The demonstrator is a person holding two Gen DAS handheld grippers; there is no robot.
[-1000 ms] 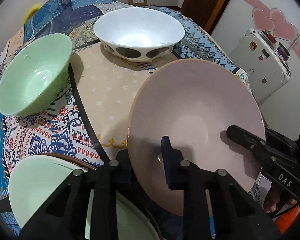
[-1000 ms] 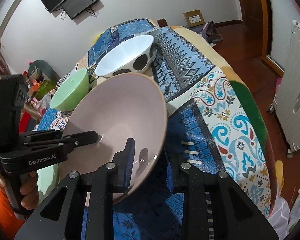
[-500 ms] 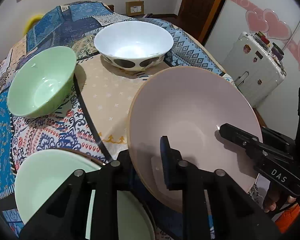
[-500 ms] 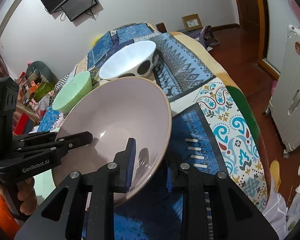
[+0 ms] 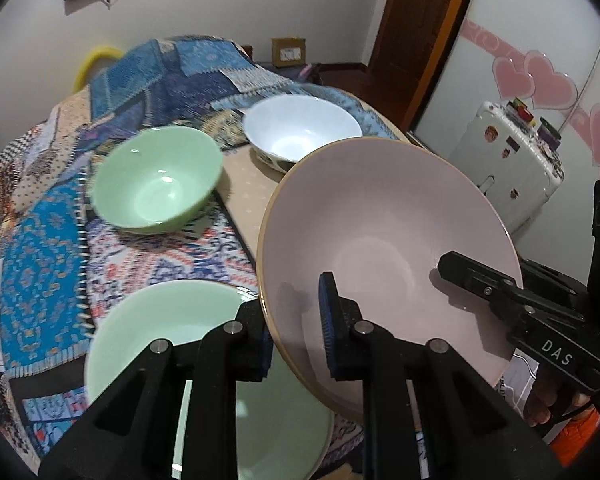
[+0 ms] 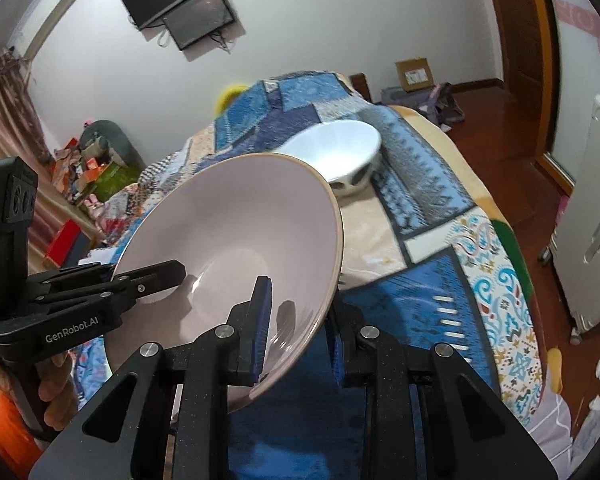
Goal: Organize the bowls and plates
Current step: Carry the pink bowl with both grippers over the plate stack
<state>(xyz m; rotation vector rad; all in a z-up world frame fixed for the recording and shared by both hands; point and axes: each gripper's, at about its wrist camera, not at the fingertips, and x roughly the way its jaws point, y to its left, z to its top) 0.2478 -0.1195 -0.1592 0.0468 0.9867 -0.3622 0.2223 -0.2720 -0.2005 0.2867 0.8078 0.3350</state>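
Over a worktop [image 5: 236,168] draped in patchwork cloth, both grippers, left gripper [image 5: 296,340] and right gripper [image 6: 298,332], pinch opposite rims of the tilted pale pink ceramic plate [image 5: 384,256], seemingly just above the mint-green plate [image 5: 168,320] to its left.

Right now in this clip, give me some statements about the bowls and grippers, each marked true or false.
1. Both the left gripper and the right gripper clamp the pink bowl's rim. True.
2. The pink bowl rests flat on the tablecloth. False: it is held tilted above it.
3. The green bowl stands upright. True.
4. The white bowl is stacked inside the green bowl. False: they stand apart.
5. A green plate lies near the left gripper. True.
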